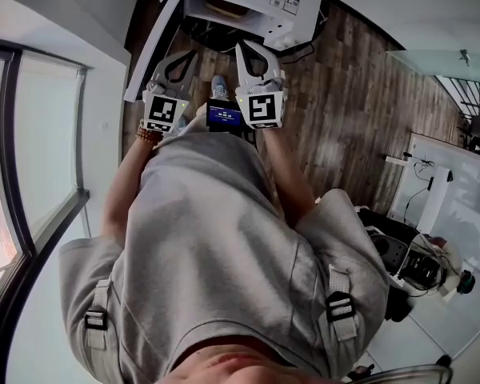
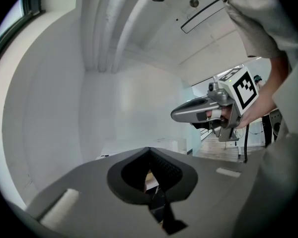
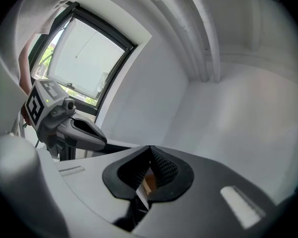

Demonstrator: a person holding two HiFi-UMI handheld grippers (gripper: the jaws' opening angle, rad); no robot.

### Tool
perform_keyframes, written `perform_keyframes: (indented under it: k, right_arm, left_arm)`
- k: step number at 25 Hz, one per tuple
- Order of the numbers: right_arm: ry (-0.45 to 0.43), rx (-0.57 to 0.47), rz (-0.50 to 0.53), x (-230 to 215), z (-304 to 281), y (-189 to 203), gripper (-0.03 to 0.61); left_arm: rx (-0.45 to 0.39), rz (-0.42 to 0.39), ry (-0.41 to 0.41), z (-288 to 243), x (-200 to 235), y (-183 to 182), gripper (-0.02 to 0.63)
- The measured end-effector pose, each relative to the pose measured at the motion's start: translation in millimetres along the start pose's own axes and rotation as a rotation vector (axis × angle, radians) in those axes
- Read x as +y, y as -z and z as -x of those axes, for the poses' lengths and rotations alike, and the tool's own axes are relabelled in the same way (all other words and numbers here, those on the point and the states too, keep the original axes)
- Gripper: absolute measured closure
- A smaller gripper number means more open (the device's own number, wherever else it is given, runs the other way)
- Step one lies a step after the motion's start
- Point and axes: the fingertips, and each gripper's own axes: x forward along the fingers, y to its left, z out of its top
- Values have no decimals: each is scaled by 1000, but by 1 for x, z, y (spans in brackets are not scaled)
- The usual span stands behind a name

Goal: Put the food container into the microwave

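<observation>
Dark wood plank floor (image 1: 344, 94) up top, tall dark-framed window (image 1: 32, 158) at left, white wall (image 1: 104, 70) beside it. Grey shirt (image 1: 224, 254) fills the centre, with a strap buckle (image 1: 340, 306) on each side. Small blue-lit screen (image 1: 224, 117) at the shirt's front edge, grey shoe (image 1: 219, 88) just above it. White desk (image 1: 444, 182) with cables at right, dark gear (image 1: 400, 254) near it

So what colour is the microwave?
The microwave is white; the head view shows it best.
</observation>
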Motion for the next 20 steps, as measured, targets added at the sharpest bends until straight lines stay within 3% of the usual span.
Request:
perform_keyframes:
  k: [20]
  right_arm:
    - [3, 3, -46, 11, 9, 4, 568]
  left_arm:
    - [-3, -13, 4, 6, 3, 1, 617]
